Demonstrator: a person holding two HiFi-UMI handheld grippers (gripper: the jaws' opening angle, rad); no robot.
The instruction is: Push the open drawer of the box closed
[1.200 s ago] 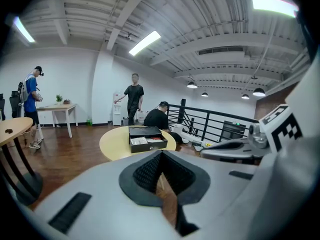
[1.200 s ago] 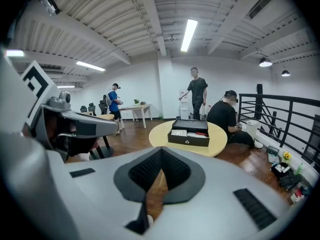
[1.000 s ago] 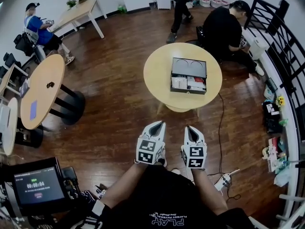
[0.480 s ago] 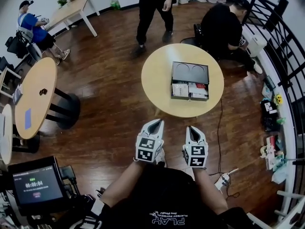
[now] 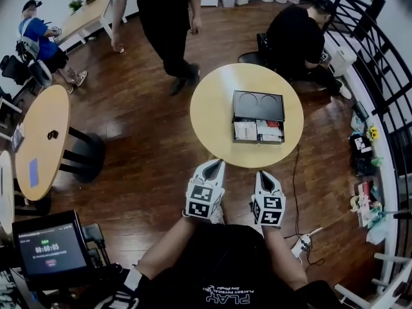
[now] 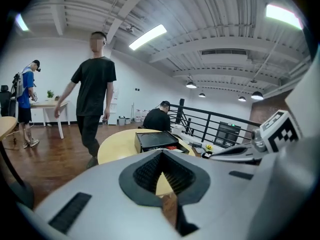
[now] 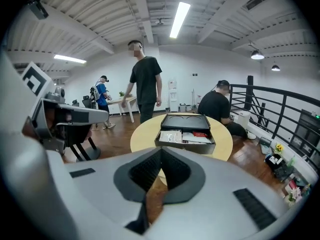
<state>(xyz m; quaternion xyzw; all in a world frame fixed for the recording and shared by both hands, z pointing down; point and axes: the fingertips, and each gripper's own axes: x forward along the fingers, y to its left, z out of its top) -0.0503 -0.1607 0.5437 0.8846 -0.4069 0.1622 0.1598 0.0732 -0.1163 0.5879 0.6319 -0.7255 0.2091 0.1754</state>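
Note:
A black box (image 5: 257, 105) sits on a round yellow table (image 5: 212, 118) ahead of me. Its drawer (image 5: 257, 132) stands pulled out toward me, with papers and a red item inside. Both grippers hang short of the table's near edge, touching nothing. My left gripper (image 5: 212, 166) is shut and empty, and my right gripper (image 5: 263, 175) is shut and empty beside it. In the left gripper view the box (image 6: 156, 140) shows past the closed left gripper (image 6: 161, 155). In the right gripper view the open drawer (image 7: 184, 138) faces the right gripper (image 7: 161, 153).
A person in black (image 5: 161, 24) walks just left of the table. Another person (image 5: 299, 37) crouches behind it, and one in blue (image 5: 35, 34) sits far left. More round tables (image 5: 38, 140) stand at the left, a black railing (image 5: 380, 63) at the right. A cable and power strip (image 5: 301, 243) lie on the floor.
The table and box have drawn a little closer to me. The person in black has walked from the back of the room to the table's left side. Both grippers stay shut.

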